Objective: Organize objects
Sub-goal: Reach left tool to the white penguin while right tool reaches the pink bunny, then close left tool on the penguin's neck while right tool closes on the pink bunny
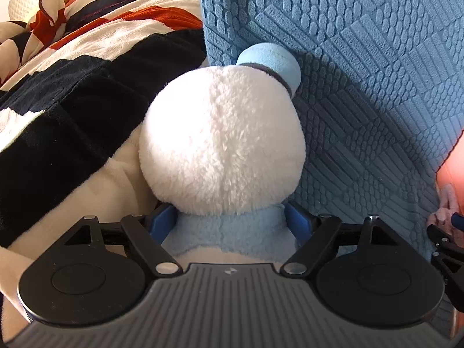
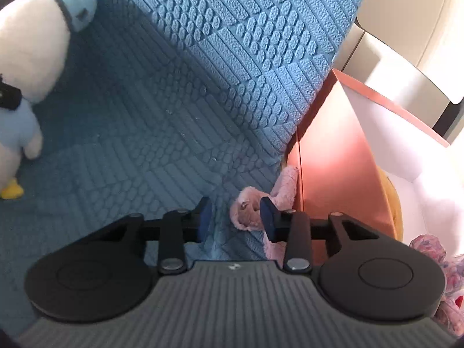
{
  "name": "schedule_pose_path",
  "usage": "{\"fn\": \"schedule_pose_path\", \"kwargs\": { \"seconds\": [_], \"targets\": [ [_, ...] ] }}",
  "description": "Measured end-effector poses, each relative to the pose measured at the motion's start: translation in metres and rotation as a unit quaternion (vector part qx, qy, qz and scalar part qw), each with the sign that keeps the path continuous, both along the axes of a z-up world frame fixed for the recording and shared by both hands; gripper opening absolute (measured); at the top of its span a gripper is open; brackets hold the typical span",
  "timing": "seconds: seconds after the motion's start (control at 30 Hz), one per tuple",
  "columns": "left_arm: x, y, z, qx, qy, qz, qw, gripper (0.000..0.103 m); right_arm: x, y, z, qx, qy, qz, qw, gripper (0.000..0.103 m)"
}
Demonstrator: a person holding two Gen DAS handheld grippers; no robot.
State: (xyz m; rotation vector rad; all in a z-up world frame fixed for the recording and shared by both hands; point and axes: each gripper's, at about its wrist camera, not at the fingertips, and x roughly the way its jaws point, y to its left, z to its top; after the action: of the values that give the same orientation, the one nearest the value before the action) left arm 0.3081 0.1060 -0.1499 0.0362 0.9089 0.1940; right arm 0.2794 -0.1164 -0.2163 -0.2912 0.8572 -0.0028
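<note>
A white plush duck (image 1: pixel 221 142) with a light blue hat and blue top leans against the blue textured sofa back (image 1: pixel 362 72). My left gripper (image 1: pixel 230 221) has its blue pads on both sides of the duck's neck and is shut on it. The duck also shows at the left edge of the right wrist view (image 2: pixel 27 37). My right gripper (image 2: pixel 236 217) is open over the blue seat, its pads either side of the head of a small pink plush toy (image 2: pixel 246 207) that lies against the reddish wooden side.
A red, navy and cream blanket (image 1: pixel 87 66) lies piled left of the duck. A reddish wooden side panel (image 2: pixel 333 168) borders the sofa on the right, with a white surface (image 2: pixel 400 133) and pink patterned fabric (image 2: pixel 443 275) beyond it.
</note>
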Motion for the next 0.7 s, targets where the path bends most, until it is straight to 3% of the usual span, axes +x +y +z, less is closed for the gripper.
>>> {"fn": "schedule_pose_path", "kwargs": {
  "seconds": [0.2,0.4,0.47,0.6,0.7],
  "targets": [
    [0.005,0.006,-0.003,-0.019,0.004,0.006,0.9998,0.088,0.001,0.002,-0.012,-0.031,-0.019,-0.01,0.999,0.04],
    [0.007,0.007,-0.007,-0.014,0.006,0.004,0.9999,0.089,0.003,0.002,-0.019,-0.055,-0.026,-0.014,0.998,0.039],
    [0.008,0.01,-0.009,-0.022,0.007,0.009,0.9997,0.091,0.003,0.005,-0.02,-0.071,-0.027,-0.013,0.997,0.034],
    [0.007,0.016,-0.012,-0.038,0.009,0.025,0.9989,0.094,0.004,0.008,-0.016,-0.062,-0.022,-0.009,0.998,0.012],
    [0.007,0.016,-0.012,-0.039,0.008,0.024,0.9989,0.094,0.005,0.011,-0.014,-0.058,-0.017,-0.012,0.998,0.011]
  ]
}}
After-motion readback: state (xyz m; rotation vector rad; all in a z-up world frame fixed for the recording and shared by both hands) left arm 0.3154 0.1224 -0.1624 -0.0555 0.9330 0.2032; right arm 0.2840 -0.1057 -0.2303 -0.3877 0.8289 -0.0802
